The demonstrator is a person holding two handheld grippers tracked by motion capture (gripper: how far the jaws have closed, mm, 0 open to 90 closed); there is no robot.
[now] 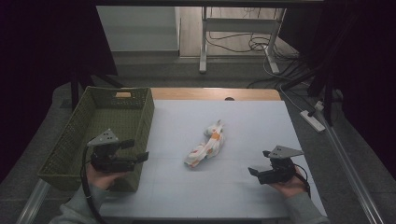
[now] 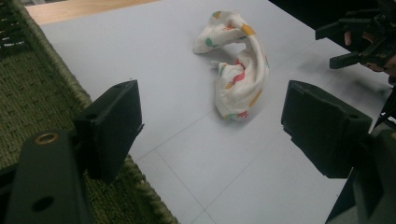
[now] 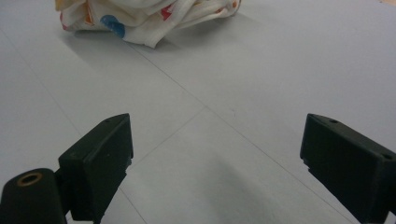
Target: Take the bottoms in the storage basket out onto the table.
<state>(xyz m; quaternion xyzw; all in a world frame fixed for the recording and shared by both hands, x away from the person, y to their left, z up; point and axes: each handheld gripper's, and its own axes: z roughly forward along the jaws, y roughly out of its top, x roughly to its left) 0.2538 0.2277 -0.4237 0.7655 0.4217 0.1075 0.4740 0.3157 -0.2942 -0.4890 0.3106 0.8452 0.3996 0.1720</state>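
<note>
Left gripper (image 1: 140, 157), jaws spread and empty, hangs above the table's left edge, at the near right wall of the woven basket (image 1: 70, 135), and looks toward the crumpled cloth (image 1: 205, 145). Right gripper (image 1: 254, 171), jaws likewise spread with nothing between them, sits low near the table's near right corner, aimed along the white table (image 1: 252, 121) at the same cloth. The cloth, white with coloured spots, lies in a loose twisted heap about the table's centre, well apart from both grippers and from the basket.

Risks, as judged: a pinch taken on one loose fold could lift only part of the heap, so that the rest drags or slips free; a low approach may push the soft cloth across the smooth table instead of closing on it. The left gripper, standing so near the basket's rim, could knock it when swinging inward.

Surroundings: the green basket fills the left side of the table. A bare strip of wood shows at the far edge. Nothing lies between either gripper and the cloth.
</note>
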